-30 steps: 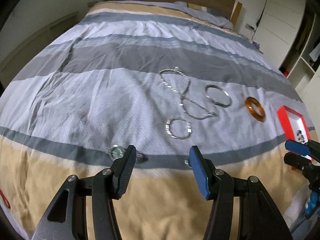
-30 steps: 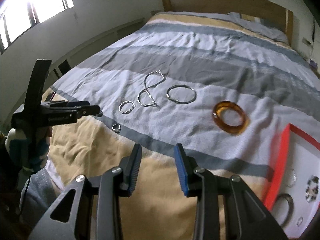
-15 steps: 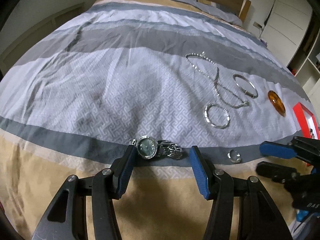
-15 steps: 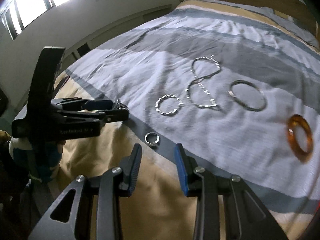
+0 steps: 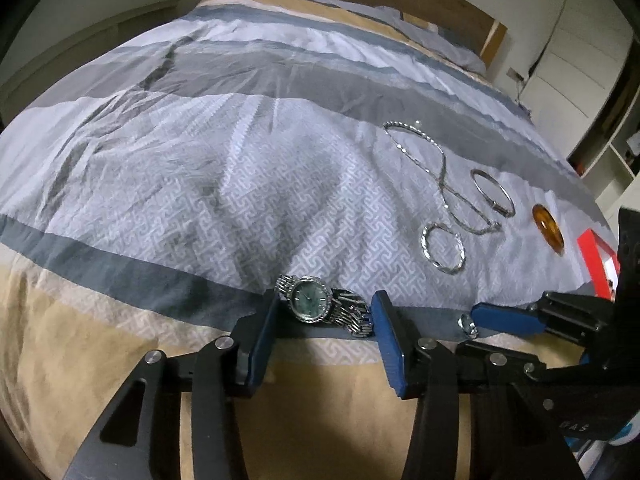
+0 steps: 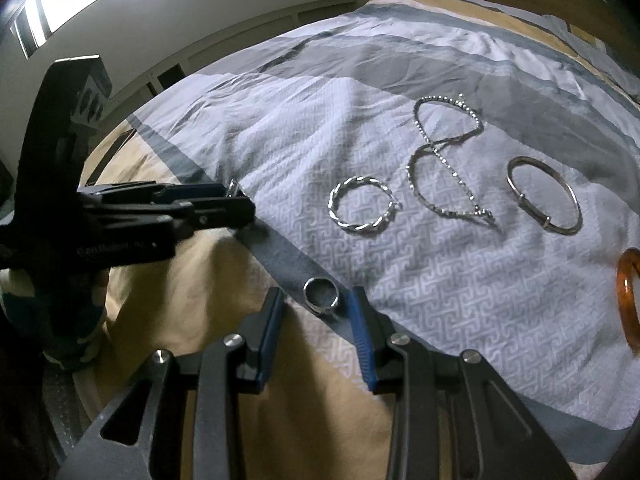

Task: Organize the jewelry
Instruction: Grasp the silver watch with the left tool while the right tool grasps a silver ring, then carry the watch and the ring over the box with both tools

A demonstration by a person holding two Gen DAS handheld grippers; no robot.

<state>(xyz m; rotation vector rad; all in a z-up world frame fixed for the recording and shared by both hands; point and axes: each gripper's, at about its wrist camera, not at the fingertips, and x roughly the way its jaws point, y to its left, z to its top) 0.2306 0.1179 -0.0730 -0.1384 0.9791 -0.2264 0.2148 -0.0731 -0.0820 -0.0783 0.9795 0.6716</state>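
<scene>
Pick-up step, two pieces lined up at once; the left hand-held gripper (image 5: 324,316) is spread wide with the watch (image 5: 310,304) sitting between its fingers, not yet pinched; watch lies face up on the dark grey stripe of the bed (image 5: 160,200) near the foot edge, band bunched to its right; the right hand-held gripper (image 6: 316,304) is likewise spread apart around the small ring (image 6: 321,294), which lies on the same dark stripe, just beside the right finger pad, no contact that I can confirm; rest of the jewelry is further up the bed on the pale patterned band: twisted bracelet (image 6: 362,208), chain necklace (image 6: 444,160) in a loose figure-eight, plain silver bangle (image 6: 544,200), amber bangle (image 6: 630,296) toward the right edge; red box (image 5: 596,256) shows at the right edge of the bed in the left view, mostly cut off, contents hard to read; judgement: grasps not yet made, most of the sorting left; next move calls for lowering each pair of fingers to the cover and squeezing; ring is flat and tiny, so the pads need to go low and centred or it may slip out or catch the fabric; watch better taken across the case than the loose band; then carry to the box, likely.
</scene>
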